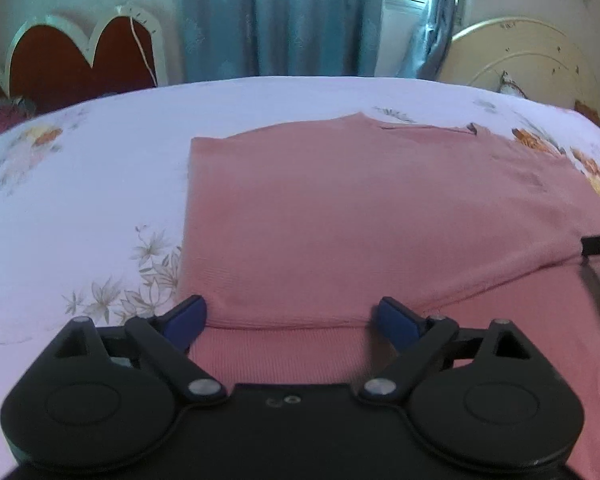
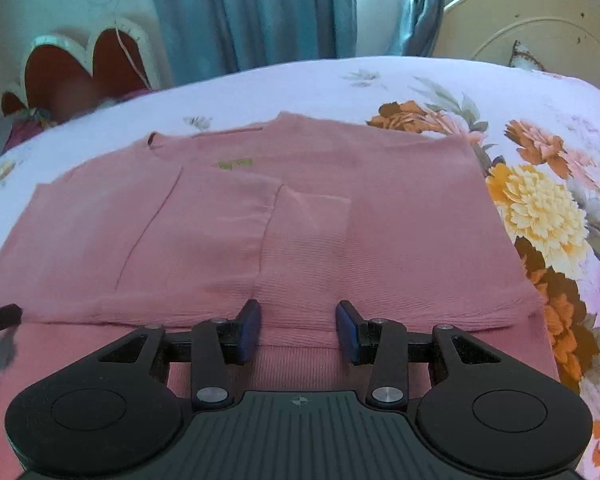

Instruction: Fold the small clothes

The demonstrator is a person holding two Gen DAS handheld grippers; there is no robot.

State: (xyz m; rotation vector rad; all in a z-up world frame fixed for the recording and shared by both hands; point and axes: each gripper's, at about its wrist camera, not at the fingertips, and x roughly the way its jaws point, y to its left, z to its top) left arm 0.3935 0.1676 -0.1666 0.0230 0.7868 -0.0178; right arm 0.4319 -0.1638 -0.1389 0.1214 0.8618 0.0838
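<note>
Pink sweater [image 2: 300, 216] lies flat on floral bedsheet [image 2: 540, 208], partly folded, near edge doubled over. Left gripper [image 1: 290, 318] fingers spread wide above that fold, gripping nothing. Right gripper [image 2: 298, 326] fingers half apart over the hem, nothing visibly pinched.

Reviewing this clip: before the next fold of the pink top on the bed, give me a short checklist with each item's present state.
1. Pink top lies flat on the bedsheet: ok.
2. Both sides already folded inward: ok; flaps show in the right view.
3. Left tongs open over the near hem, nothing gripped: ok.
4. Right tongs part open, straddling the hem, pads not pressing the cloth: ok.
5. Hem pinched and ready to lift: not ok.
6. Far collar edge straight: cannot tell, blurred.
</note>
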